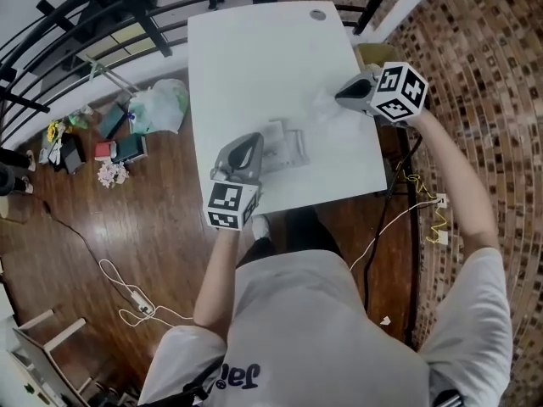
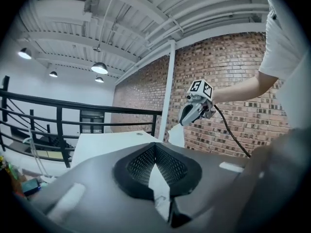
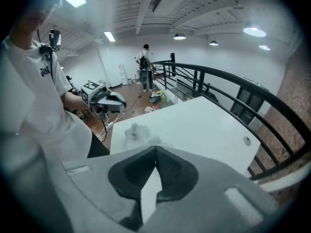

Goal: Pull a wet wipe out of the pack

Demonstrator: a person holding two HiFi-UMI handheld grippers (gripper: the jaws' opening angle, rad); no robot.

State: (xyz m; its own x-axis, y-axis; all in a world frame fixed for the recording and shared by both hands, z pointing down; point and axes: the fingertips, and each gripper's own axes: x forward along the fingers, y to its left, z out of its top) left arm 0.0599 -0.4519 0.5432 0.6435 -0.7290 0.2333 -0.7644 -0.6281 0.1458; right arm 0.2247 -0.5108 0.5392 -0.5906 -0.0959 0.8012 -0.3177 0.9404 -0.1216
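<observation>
Head view, pack [image 1: 288,147] near table [image 1: 254,58] front, wet wipe [image 1: 327,107] by right edge

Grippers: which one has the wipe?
The right gripper: the wet wipe hangs from its shut jaws. The left gripper is down by the pack.

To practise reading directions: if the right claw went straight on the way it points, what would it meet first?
Most likely the bare white table top. The right claw, shut on a wet wipe, points down at it; the wipe pack lies off that line, though depth is unclear.
</observation>
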